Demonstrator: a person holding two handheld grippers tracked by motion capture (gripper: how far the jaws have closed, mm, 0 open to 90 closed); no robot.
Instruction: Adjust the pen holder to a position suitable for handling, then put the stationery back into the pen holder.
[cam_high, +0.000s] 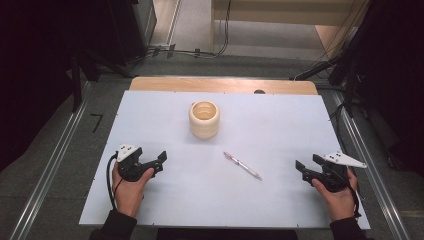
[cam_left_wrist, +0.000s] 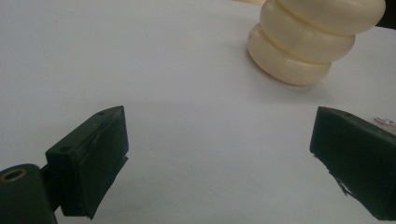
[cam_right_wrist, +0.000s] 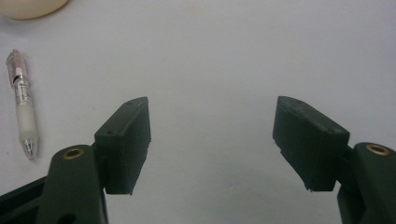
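A cream ribbed cup (cam_high: 204, 119) made of stacked rings stands upright at the table's middle back; its side (cam_left_wrist: 303, 44) fills the upper right of the left gripper view. A clear pen (cam_high: 242, 165) with a pink end lies flat in front of it, also at the left edge of the right gripper view (cam_right_wrist: 22, 105). My left gripper (cam_high: 156, 163) rests at the front left, open, nothing between its jaws (cam_left_wrist: 219, 154). My right gripper (cam_high: 305, 167) sits at the front right, open and empty (cam_right_wrist: 212, 140), to the right of the pen.
The white table top (cam_high: 280, 120) has a wooden strip (cam_high: 220, 84) along its far edge. Metal rails (cam_high: 50, 170) run along the floor on both sides, and cables (cam_high: 190, 51) lie on the floor behind the table.
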